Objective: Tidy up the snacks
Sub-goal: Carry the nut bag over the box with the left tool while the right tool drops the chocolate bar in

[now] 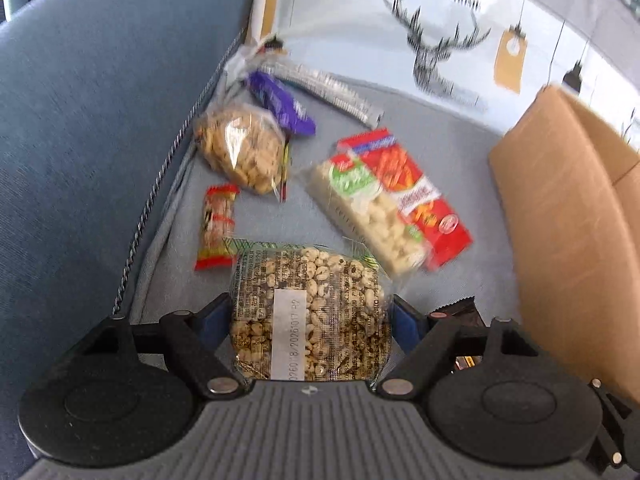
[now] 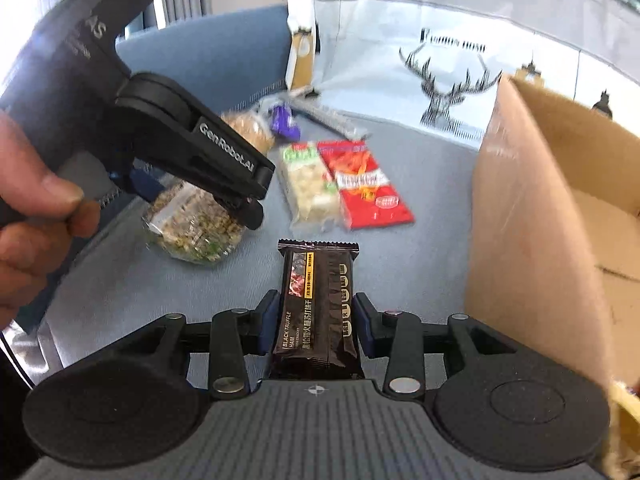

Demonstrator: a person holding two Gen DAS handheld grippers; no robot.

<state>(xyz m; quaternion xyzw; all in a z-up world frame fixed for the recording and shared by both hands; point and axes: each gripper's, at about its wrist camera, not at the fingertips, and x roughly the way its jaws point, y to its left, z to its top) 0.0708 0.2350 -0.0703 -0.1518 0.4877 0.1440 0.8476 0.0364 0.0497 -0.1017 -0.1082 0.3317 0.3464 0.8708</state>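
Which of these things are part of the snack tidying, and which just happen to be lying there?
Part of the job:
left gripper, holding puffed-grain pack
right gripper, holding dark cracker bar
red packet
cardboard box

Just lying about:
deer-print cloth
blue cushion

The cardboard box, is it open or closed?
Open. The cardboard box has its flap up, and the right wrist view looks down onto its bare brown floor.

Bright daylight, soft shadows; fisheye bends the edges, motion blur smears the background.

"BLACK TRUFFLE HAM" on dark snack bar (image 2: pixel 316 312), "GenRobot.AI" on left gripper (image 2: pixel 224 200)
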